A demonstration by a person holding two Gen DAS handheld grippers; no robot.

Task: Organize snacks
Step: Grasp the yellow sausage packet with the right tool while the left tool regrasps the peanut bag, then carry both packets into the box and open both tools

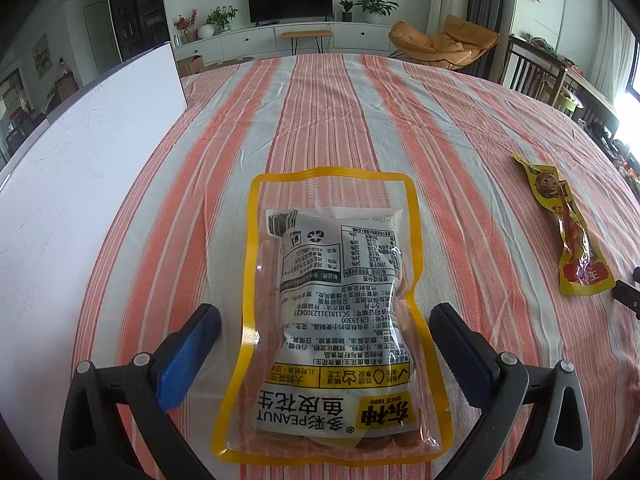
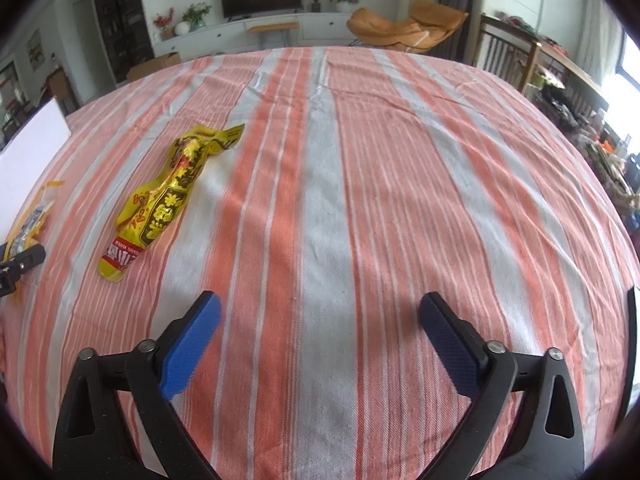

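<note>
The left tool (image 1: 324, 320) stands wide open, its blue pads on either side of the peanut packet (image 1: 328, 316) without touching it; the packet lies flat on the striped cloth of the bench (image 1: 360, 112), its printed back up, between the two fingers. The right tool (image 2: 320, 312) is spread just as wide and holds nothing, with only bare cloth between its pads.

The left wrist view shows a white board (image 1: 80, 184) at 9 o'clock and the yellow snack pouch (image 1: 572, 232) at 3 o'clock, well apart from the packet. The right wrist view puts that pouch at 10 o'clock and catches the left tool's fingertip at the 9 o'clock edge beside the packet's corner.
</note>
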